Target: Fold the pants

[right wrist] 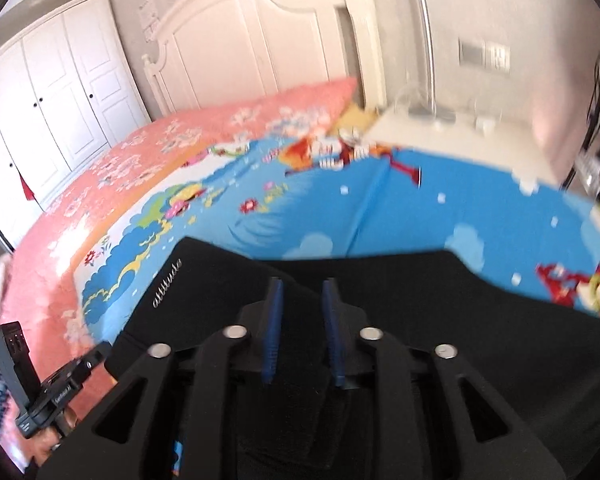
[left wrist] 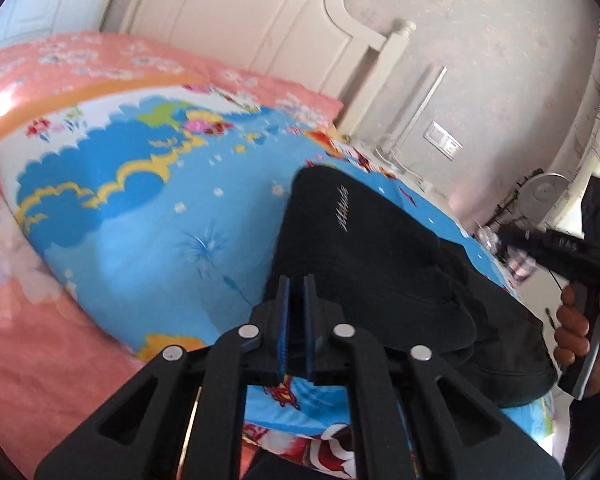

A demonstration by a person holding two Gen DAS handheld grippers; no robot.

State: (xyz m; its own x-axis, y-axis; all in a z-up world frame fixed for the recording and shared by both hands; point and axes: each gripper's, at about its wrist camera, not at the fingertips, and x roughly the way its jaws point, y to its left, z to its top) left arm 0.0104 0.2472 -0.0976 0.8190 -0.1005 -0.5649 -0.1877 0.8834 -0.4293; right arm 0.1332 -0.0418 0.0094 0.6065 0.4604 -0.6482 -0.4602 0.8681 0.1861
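The black pants (left wrist: 384, 256) lie folded into a compact pile on a blue cartoon-print sheet (left wrist: 172, 236), white lettering on the top layer. My left gripper (left wrist: 298, 280) hovers at the pile's left edge, its blue pads a narrow gap apart with nothing between them. In the right wrist view the pants (right wrist: 440, 312) fill the lower half, lettering at the left. My right gripper (right wrist: 302, 284) is over the black cloth, its jaws apart and empty. The right gripper body and the hand holding it show at the far right of the left wrist view (left wrist: 580, 280).
The blue sheet covers a pink flowered bedspread (left wrist: 40, 320). A white headboard (left wrist: 260, 20) stands behind, a white wardrobe (right wrist: 48, 112) at the left, a white bedside table (right wrist: 452, 128) and a fan (left wrist: 544, 192) at the right.
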